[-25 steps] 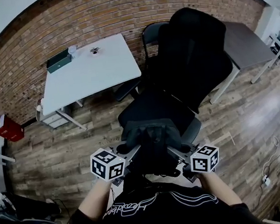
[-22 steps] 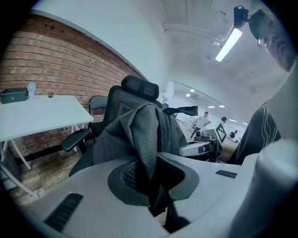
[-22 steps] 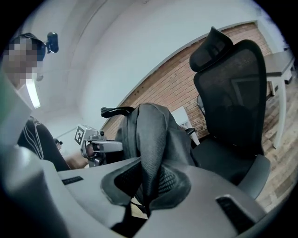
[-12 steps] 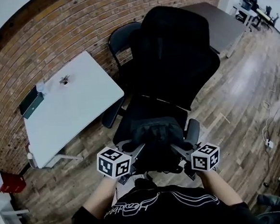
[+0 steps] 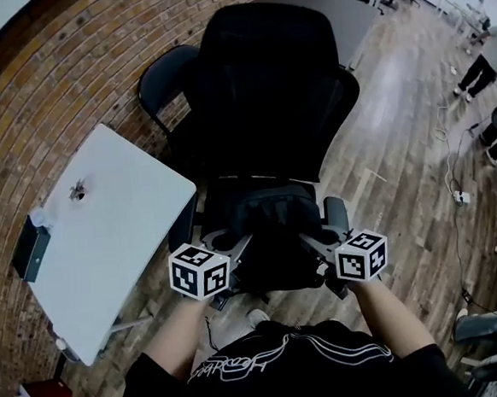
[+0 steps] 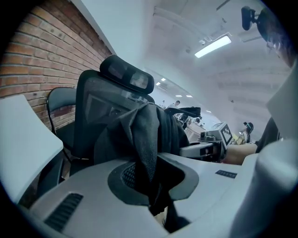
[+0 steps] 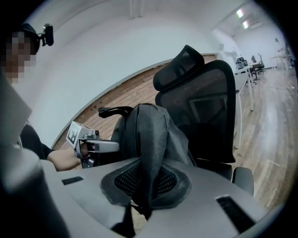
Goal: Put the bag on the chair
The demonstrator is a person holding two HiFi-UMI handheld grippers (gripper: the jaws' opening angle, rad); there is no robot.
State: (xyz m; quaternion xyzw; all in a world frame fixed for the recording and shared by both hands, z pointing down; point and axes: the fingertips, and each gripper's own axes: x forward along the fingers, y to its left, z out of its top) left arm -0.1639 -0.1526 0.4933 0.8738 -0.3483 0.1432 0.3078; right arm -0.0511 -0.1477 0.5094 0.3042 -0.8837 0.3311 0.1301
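The bag (image 5: 273, 243) is black and soft, and it hangs between my two grippers just over the front edge of the black office chair's seat (image 5: 223, 206). The tall mesh backrest (image 5: 266, 89) stands straight ahead. My left gripper (image 5: 238, 252) is shut on a bag strap (image 6: 150, 179) at the bag's left side. My right gripper (image 5: 314, 248) is shut on a padded strap (image 7: 148, 174) at the bag's right side. Each gripper view shows the bag (image 6: 153, 125) (image 7: 149, 128) bunched up before the chair (image 6: 100, 102) (image 7: 209, 107). Whether the bag touches the seat is hidden.
A white table (image 5: 106, 239) stands at the left against the brick wall (image 5: 59, 71), with a second dark chair (image 5: 160, 76) behind the office chair. A grey table (image 5: 336, 11) is at the back right. Cables (image 5: 458, 196) lie on the wood floor at the right.
The view has swung so that the office chair now stands straight ahead and the white table has slid to the left. Both grippers keep hold of the bag, now closer to the seat.
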